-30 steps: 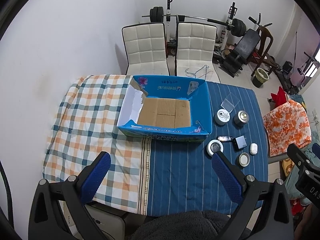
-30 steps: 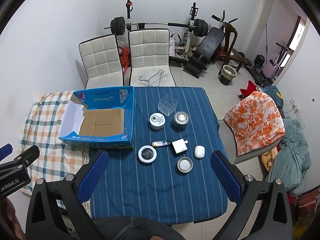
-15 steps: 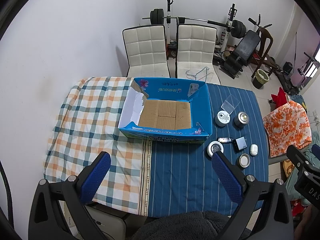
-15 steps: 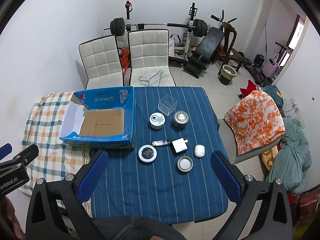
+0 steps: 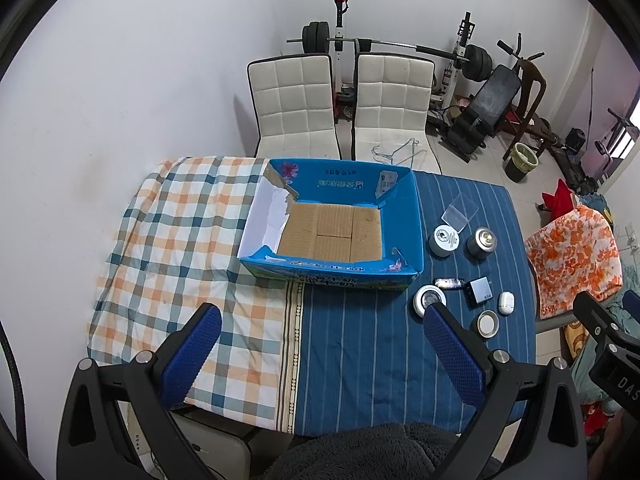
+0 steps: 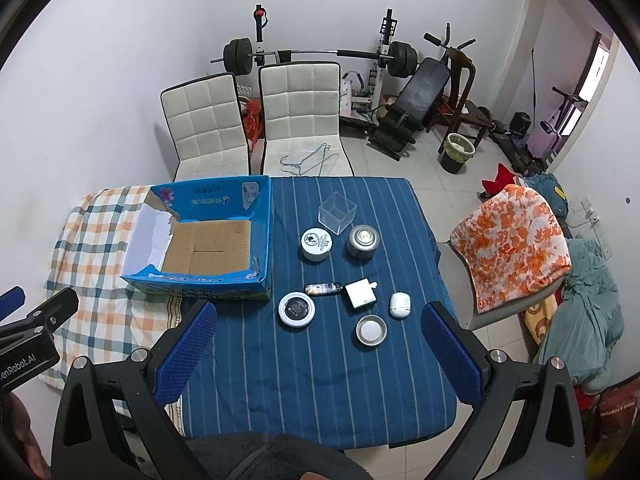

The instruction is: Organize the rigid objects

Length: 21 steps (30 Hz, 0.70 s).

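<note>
An empty blue cardboard box [image 5: 400, 200] [image 6: 262, 216] with a brown floor stands mid-table. To its right on the blue striped cloth lie several small rigid objects: a clear plastic cube [image 6: 337, 213], a white jar [image 6: 316, 243], a grey tin [image 6: 363, 241], a round black-and-white disc [image 6: 296, 309], a small dark tube [image 6: 322, 289], a white square charger [image 6: 360, 293], a white earbud case [image 6: 399, 305] and a shallow metal lid [image 6: 371, 330]. My left gripper [image 5: 322, 350] and right gripper [image 6: 318, 350] are open, empty, high above the table's near edge.
A checked cloth [image 5: 180, 248] covers the table's left part. Two white chairs [image 6: 248, 124] stand behind the table, one with wire hangers [image 6: 306, 160]. Gym equipment [image 6: 400, 92] lines the back wall. A chair with orange floral cloth [image 6: 512, 240] stands at the right.
Both views have shifted only slightly; the table sits a little lower in the left wrist view. Nothing on the table has moved and both grippers stay open.
</note>
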Tool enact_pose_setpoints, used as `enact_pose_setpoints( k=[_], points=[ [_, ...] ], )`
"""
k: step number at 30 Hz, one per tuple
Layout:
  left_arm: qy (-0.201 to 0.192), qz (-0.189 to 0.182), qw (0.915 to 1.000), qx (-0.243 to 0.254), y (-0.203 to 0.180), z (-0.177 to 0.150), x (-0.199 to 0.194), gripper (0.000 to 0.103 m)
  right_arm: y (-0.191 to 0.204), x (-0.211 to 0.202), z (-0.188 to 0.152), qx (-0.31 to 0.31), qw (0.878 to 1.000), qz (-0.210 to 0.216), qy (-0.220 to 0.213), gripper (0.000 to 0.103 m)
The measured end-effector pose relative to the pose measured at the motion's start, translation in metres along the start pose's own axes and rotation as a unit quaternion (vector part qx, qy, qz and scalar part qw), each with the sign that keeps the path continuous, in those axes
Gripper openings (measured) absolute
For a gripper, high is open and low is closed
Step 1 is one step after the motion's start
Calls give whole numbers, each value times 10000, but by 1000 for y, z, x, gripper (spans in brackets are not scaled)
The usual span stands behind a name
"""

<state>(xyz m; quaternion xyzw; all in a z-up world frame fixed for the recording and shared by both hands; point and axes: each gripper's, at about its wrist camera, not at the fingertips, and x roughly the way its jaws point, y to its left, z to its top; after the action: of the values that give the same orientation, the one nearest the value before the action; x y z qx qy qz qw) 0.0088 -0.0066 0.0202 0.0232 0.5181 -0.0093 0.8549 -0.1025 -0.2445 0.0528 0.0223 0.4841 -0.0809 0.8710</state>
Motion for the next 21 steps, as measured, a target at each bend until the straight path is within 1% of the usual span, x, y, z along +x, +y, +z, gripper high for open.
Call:
enact_pose_setpoints(
  k=[12, 14, 17, 21],
  points=[
    [-16, -4, 10000, -21, 0, 1, -3, 103, 5, 2, 2, -8, 10000, 30, 14, 103],
    [-16, -13, 10000, -12, 0, 1, -3, 103, 3, 8, 3, 1, 10000, 31, 47, 103],
    [8, -44, 10000, 23, -4, 3, -3, 103, -3, 15, 5, 99, 9999, 12, 88, 103],
    [41, -135, 9999, 87, -17, 5, 5, 103, -29, 39, 12, 456, 9986, 45, 277, 103]
  ],
)
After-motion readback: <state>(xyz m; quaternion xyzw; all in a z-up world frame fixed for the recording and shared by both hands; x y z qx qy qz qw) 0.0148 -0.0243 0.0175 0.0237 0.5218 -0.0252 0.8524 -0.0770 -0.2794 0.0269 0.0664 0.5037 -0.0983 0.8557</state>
